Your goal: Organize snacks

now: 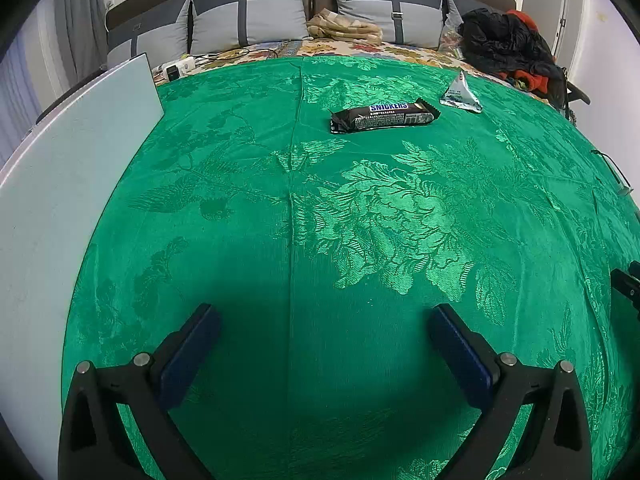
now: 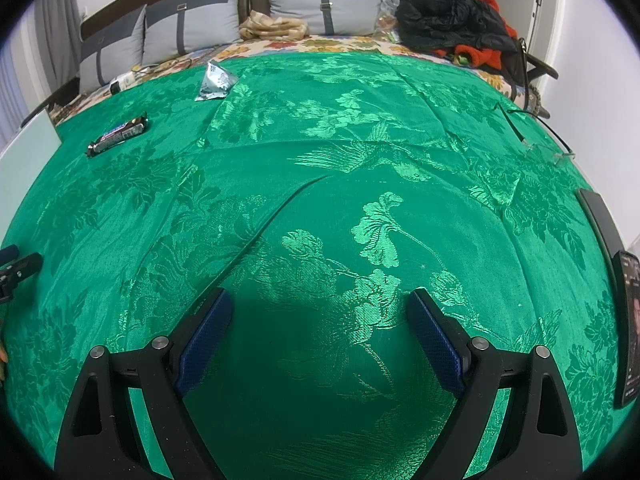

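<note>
A black Snickers bar [image 1: 383, 116] lies flat on the green patterned cloth [image 1: 320, 220], far ahead of my left gripper [image 1: 322, 316]. A small silver triangular snack packet [image 1: 461, 94] stands just right of it. My left gripper is open with nothing between its blue pads. In the right wrist view the Snickers bar [image 2: 117, 134] lies at the far left and the triangular packet [image 2: 215, 81] sits farther back. My right gripper [image 2: 320, 304] is open and empty, low over the green cloth [image 2: 340, 160].
A pale board [image 1: 60, 184] lies along the left edge. Pillows [image 1: 248, 16], a beige cloth [image 1: 344, 26] and a black and red clothing heap [image 1: 508, 46] line the far side. Glasses [image 2: 540, 136] and a dark phone [image 2: 630, 320] lie at the right. A power strip [image 1: 176, 68] sits back left.
</note>
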Motion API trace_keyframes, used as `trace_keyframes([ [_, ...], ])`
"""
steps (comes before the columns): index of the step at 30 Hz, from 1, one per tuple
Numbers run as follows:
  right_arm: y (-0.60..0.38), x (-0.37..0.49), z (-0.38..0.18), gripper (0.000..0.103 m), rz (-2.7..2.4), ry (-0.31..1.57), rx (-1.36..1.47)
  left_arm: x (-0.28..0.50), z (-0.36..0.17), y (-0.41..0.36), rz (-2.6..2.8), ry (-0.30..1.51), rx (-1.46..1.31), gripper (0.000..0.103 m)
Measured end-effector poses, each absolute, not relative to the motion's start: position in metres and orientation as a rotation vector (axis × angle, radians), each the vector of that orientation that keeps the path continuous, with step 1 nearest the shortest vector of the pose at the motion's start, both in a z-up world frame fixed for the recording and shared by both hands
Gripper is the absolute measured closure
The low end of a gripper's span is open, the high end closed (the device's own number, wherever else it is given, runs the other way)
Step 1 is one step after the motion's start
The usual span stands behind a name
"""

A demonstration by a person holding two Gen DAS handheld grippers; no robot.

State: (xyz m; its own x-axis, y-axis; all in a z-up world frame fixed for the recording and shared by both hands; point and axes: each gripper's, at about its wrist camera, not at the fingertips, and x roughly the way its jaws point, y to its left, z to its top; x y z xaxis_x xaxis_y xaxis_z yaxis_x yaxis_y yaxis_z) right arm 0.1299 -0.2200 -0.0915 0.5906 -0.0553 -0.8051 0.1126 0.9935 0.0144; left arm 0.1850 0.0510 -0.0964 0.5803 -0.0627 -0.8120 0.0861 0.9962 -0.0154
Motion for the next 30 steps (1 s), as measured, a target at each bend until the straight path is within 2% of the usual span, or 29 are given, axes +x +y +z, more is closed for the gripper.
trace_keyframes([
  [7,-0.220,0.130,-0.092,0.011,-0.097,0.935,0.069,0.196,-0.095,0.050,-0.150,1.012,0.075,0.000],
  [11,-0.220,0.130,-0.092,0.011,-0.098,0.935,0.069,0.240,-0.090,0.044,-0.260,1.180,0.187,0.000],
  [17,-0.220,0.130,-0.092,0.011,-0.096,0.936,0.070,0.311,-0.051,0.020,-0.347,1.096,0.307,0.000],
  [25,-0.220,0.130,-0.092,0.011,-0.096,0.936,0.072,0.382,-0.065,-0.017,-0.404,1.099,0.295,0.001],
  [28,-0.220,0.130,-0.092,0.011,-0.096,0.935,0.072,0.395,-0.076,-0.027,-0.409,1.115,0.324,0.012],
  [30,-0.220,0.130,-0.092,0.010,-0.096,0.935,0.073,0.399,-0.082,-0.028,-0.427,1.138,0.333,0.029],
])
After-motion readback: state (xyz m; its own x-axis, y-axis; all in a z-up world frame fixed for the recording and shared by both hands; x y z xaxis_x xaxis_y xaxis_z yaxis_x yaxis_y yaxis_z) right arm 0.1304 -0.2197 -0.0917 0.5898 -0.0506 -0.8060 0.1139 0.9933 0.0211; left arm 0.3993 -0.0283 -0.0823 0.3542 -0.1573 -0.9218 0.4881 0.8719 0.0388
